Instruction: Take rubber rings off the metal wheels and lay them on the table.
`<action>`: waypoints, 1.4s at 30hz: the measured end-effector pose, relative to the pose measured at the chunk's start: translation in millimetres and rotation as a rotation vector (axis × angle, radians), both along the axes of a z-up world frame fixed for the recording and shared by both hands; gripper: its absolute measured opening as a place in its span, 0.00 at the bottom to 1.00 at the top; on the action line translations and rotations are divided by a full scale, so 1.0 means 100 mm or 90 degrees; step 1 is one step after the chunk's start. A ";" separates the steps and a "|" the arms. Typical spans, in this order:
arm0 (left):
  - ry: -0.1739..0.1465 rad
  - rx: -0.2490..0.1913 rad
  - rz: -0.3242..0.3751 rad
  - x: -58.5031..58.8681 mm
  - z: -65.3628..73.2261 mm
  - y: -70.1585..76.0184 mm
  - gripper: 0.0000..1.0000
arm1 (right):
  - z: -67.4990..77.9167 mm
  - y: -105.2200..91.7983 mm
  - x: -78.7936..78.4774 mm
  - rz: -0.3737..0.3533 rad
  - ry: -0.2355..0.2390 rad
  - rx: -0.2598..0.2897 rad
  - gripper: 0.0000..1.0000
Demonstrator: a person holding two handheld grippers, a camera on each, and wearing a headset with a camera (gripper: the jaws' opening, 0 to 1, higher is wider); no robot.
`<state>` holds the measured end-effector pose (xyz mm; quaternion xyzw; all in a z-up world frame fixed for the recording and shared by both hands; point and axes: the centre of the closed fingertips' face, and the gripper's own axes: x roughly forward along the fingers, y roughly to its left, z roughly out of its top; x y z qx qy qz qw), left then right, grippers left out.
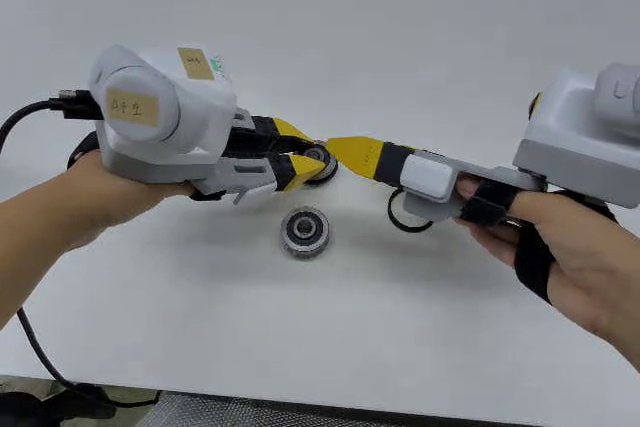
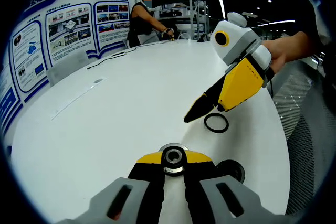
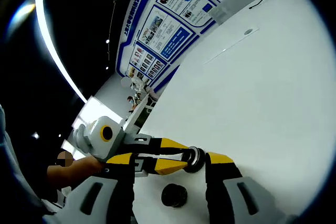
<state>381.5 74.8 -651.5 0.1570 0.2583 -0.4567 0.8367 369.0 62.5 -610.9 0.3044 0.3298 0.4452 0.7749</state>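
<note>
Two metal wheels are in play. One wheel is clamped between the yellow-tipped jaws of the left gripper, which a left hand holds just above the white table. In the left gripper view this wheel sits squarely between the two jaw tips, hub facing the camera. I cannot tell whether it carries a rubber ring.

The second wheel rests on the table at six o'clock from the held one in the head view. It is near the held wheel but apart from it, and its outer band looks dark.

One loose rubber ring lies flat on the table at about four o'clock from the held wheel and three o'clock from the resting wheel. The body of the right gripper hides part of it in the head view, while the left gripper view shows it whole.

The right gripper, held by a right hand, reaches in from three o'clock. Its yellow jaw points at the clamped wheel, and the tip meets the wheel's edge. In the right gripper view its own two jaws stand spread apart and grasp nothing. The wheel is against the tip of the jaw on that view's right, and the left gripper's jaws lie across the gap.

One black cable trails from the back of the left gripper off the table's near edge.
</note>
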 end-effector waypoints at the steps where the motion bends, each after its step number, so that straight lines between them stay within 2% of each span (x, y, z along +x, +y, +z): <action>1: 0.000 0.000 0.000 0.00 0.00 0.00 0.13 | 0.00 0.02 0.01 0.002 0.000 0.003 0.56; 8: -0.001 0.000 -0.003 0.00 0.00 0.00 0.13 | -0.05 0.15 0.09 0.015 0.016 0.022 0.58; 13: -0.001 -0.001 -0.004 0.00 0.00 0.00 0.13 | -0.15 0.18 0.09 0.037 0.024 0.003 0.59; 28: -0.002 -0.002 -0.005 0.00 0.01 0.00 0.13 | -0.18 0.27 0.07 0.064 0.033 0.005 0.59; 35: -0.003 -0.002 -0.006 -0.01 0.01 0.00 0.13 | -0.19 0.27 0.05 0.074 0.029 -0.006 0.59; 40: -0.002 -0.001 -0.008 -0.01 0.01 0.00 0.13 | -0.23 0.25 0.01 0.098 0.023 -0.029 0.58; 42: -0.002 -0.001 -0.009 -0.01 0.01 0.00 0.13 | -0.21 0.25 0.01 0.098 0.036 -0.023 0.58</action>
